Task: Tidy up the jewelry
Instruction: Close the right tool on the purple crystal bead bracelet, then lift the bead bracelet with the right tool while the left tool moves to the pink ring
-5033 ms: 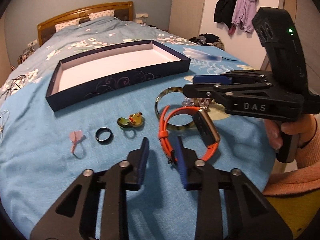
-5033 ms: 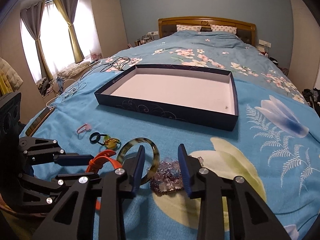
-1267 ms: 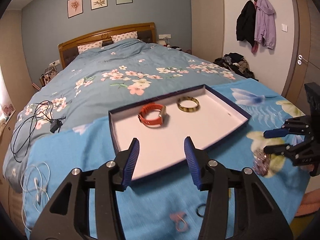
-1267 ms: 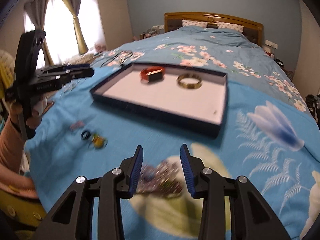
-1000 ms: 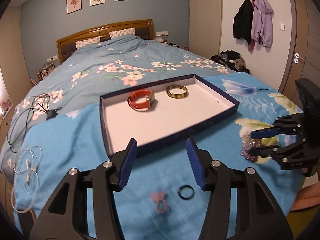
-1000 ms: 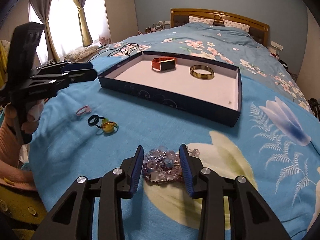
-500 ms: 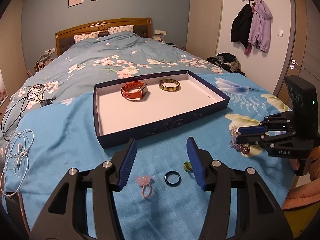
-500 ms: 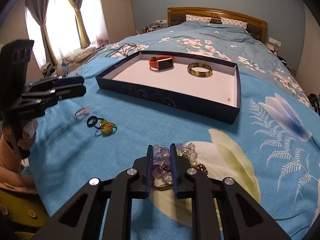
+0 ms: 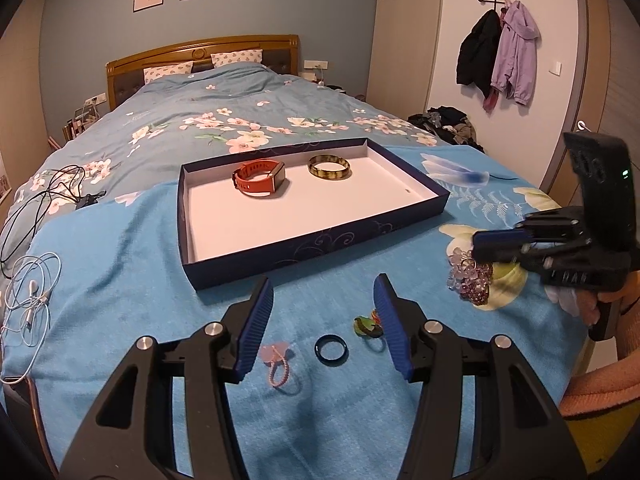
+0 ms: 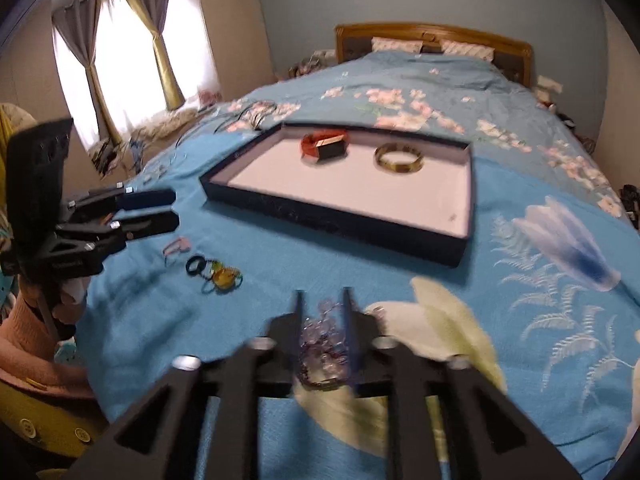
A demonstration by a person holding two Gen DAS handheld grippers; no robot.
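Observation:
A dark blue tray with a white floor lies on the bed and holds an orange watch and a mottled bangle. My right gripper is shut on a purple and clear bead bracelet and holds it off the bedspread; it also shows in the left wrist view. My left gripper is open and empty above a pink ring, a black ring and a green-yellow ring. The tray, watch and bangle show in the right wrist view.
White earphones and black cables lie on the bed's left side. The left gripper's body stands at the left in the right wrist view. Coats hang on the far wall.
My right gripper has lifted the bead bracelet off the bedspread, tilting toward the tray. My left gripper has dropped slightly nearer the rings and stays open.

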